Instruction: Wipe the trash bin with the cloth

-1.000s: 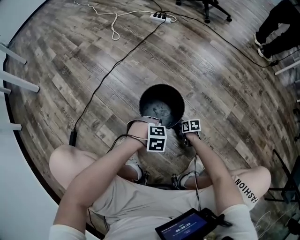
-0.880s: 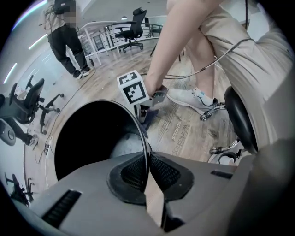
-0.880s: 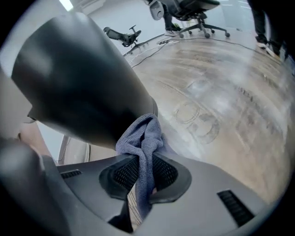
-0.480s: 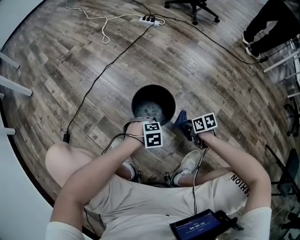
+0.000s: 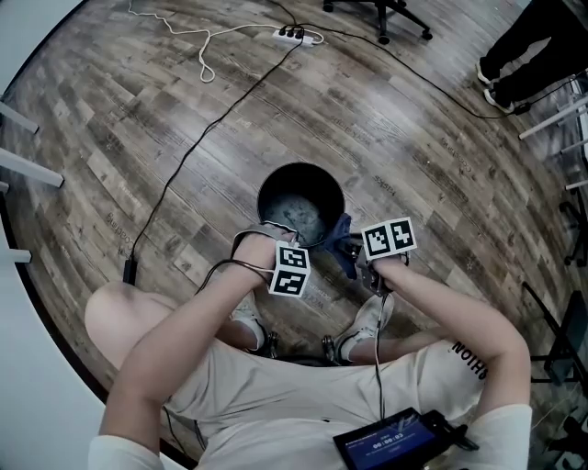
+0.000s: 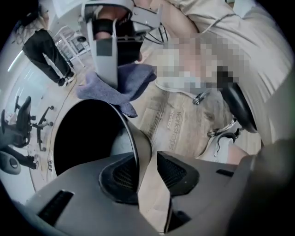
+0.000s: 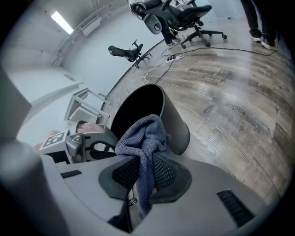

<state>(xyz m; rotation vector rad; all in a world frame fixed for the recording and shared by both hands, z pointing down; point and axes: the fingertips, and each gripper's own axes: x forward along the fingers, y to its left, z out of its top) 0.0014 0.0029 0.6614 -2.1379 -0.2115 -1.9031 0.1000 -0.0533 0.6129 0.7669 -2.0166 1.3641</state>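
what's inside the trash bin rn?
Head view: the trash bin shows only its mottled grey floor, no loose items. The cloth at the near rim covers part of the inner wall; the left gripper view shows only black inside.

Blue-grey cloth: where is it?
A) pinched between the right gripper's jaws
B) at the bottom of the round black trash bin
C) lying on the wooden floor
A: the right gripper is shut on the blue-grey cloth, bunched in front of the round black trash bin.

We see a wooden floor crossed by a long black cable, a white power strip with its loose white cord, an office chair base and a bystander's dark-trousered legs at the far edge.
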